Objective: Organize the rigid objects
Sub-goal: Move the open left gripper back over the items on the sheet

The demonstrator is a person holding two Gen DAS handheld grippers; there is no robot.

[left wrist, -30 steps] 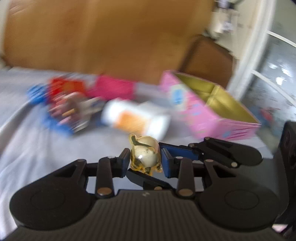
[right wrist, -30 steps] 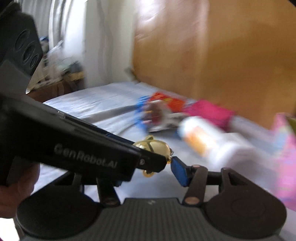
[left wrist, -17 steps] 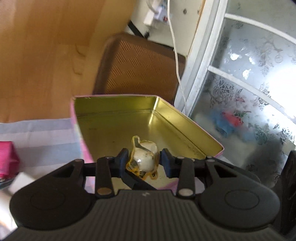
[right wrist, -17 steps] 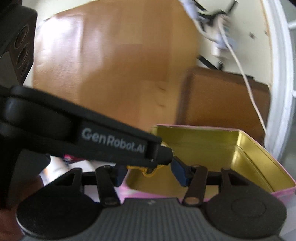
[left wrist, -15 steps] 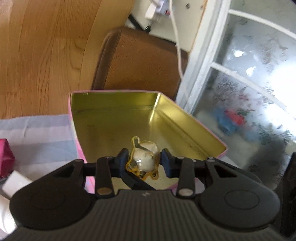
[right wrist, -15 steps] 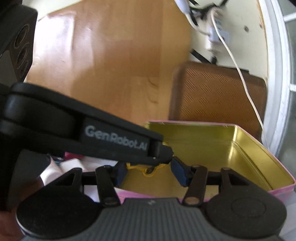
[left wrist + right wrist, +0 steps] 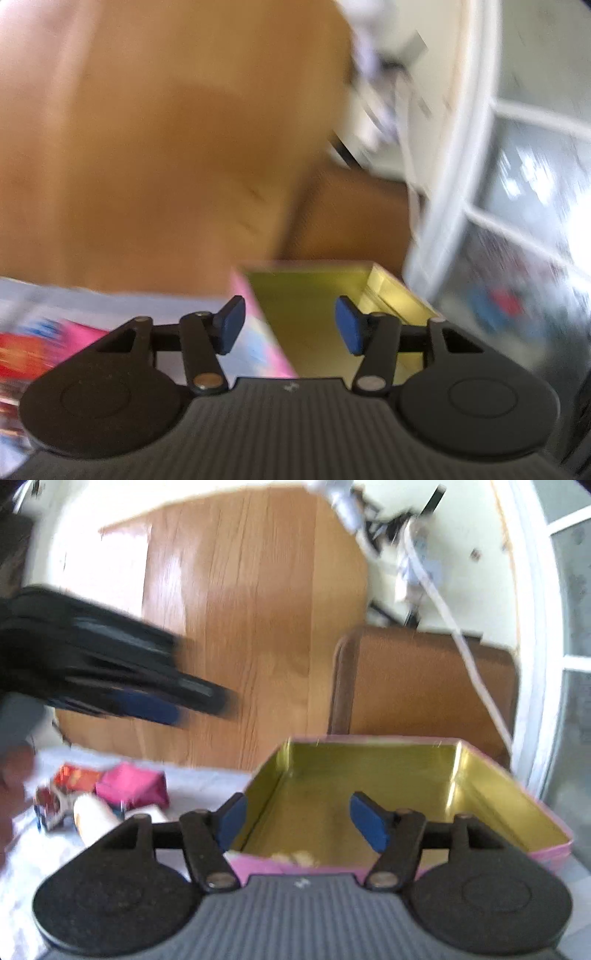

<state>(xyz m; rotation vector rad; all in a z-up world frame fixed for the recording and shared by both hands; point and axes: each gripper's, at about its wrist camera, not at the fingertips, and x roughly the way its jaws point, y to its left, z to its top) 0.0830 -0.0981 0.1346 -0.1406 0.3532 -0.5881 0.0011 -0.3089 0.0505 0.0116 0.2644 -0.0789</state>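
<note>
Pink tin, gold inside, lies open-side up, long axis running away from the right gripper, whose spread, unloaded jaws straddle its near wall; left gripper gapes too.

home bedroom; wooden headboard; bedsheet; frosted window

Wooden headboard, brown chair back, white-framed frosted window, daylight.
</note>
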